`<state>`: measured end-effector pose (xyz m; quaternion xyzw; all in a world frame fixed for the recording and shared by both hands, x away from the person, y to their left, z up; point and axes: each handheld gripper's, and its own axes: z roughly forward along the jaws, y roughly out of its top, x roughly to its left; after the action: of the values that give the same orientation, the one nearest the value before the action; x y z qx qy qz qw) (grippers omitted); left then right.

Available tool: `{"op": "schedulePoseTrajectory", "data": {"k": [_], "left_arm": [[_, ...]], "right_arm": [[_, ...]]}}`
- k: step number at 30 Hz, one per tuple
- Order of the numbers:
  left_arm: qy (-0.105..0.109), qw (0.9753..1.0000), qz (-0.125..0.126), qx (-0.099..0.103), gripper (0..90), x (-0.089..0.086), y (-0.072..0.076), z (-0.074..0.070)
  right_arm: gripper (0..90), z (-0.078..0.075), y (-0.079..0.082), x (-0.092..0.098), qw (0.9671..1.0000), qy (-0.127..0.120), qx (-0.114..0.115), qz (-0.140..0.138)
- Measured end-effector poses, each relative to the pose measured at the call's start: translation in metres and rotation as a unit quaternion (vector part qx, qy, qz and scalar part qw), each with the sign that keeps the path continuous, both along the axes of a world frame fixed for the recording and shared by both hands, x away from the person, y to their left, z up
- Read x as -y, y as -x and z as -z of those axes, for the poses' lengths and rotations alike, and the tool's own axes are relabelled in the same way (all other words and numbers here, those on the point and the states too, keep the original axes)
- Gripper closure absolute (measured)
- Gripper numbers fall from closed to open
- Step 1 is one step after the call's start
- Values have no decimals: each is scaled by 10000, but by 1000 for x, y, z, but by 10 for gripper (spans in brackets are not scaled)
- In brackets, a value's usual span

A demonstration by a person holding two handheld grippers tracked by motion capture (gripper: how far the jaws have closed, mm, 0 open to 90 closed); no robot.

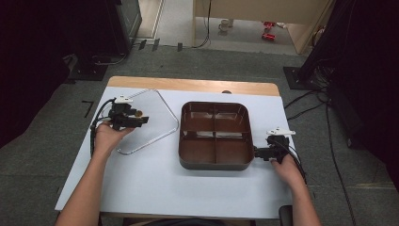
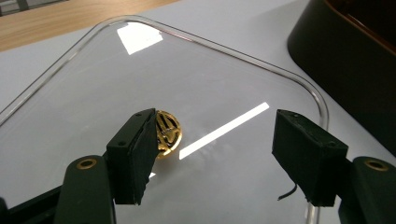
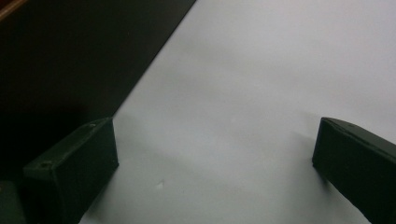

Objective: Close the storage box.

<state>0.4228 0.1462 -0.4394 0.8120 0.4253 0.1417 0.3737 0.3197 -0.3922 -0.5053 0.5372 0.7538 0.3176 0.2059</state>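
Observation:
A brown tray (image 1: 180, 136) with four empty compartments sits mid-table. To its left lies a clear lid (image 1: 156, 121) with a small gold knob (image 1: 138, 113). My left gripper (image 1: 144, 120) hovers over the lid, open. In the left gripper view (image 2: 215, 122) its left jaw sits right beside the gold knob (image 2: 167, 133), and the right jaw stands far off over the clear lid (image 2: 140, 70). My right gripper (image 1: 257, 152) is open by the tray's near right corner. In the right gripper view (image 3: 215, 135) its jaws straddle bare white table beside the dark tray wall (image 3: 70, 56).
A white mat (image 1: 155, 183) covers the table, with a wooden strip (image 1: 188, 84) showing along the far edge. Cables (image 1: 310, 110) run over the grey floor at the right. Dark equipment (image 1: 117, 23) stands beyond the table on both sides.

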Motion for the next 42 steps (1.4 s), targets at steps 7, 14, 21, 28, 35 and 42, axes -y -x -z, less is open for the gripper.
{"op": "schedulePoseTrajectory", "data": {"k": [7, 14, 21, 28, 35, 42], "left_arm": [[-63, 9999, -124, -8, 321, -5, -15, 7], [-81, 9996, -260, 0, 328, -9, -29, 17], [-55, 9992, -345, -179, 332, -14, -34, 28], [-104, 9991, -296, -281, 412, -12, -35, 35], [-33, 9989, -347, -308, 504, -13, -36, 36], [-54, 9992, -265, -300, 584, -11, -35, 36]], "right_arm": [[0, 0, 0, 0, 10000, -1, -1, 1], [0, 0, 0, 0, 10000, 0, -3, 0], [0, 0, 0, 0, 10000, 1, -6, 0], [0, 0, 0, 0, 10000, -2, -2, 2], [0, 0, 0, 0, 10000, -1, -2, 2], [0, 0, 0, 0, 10000, -1, -1, 0]]}}
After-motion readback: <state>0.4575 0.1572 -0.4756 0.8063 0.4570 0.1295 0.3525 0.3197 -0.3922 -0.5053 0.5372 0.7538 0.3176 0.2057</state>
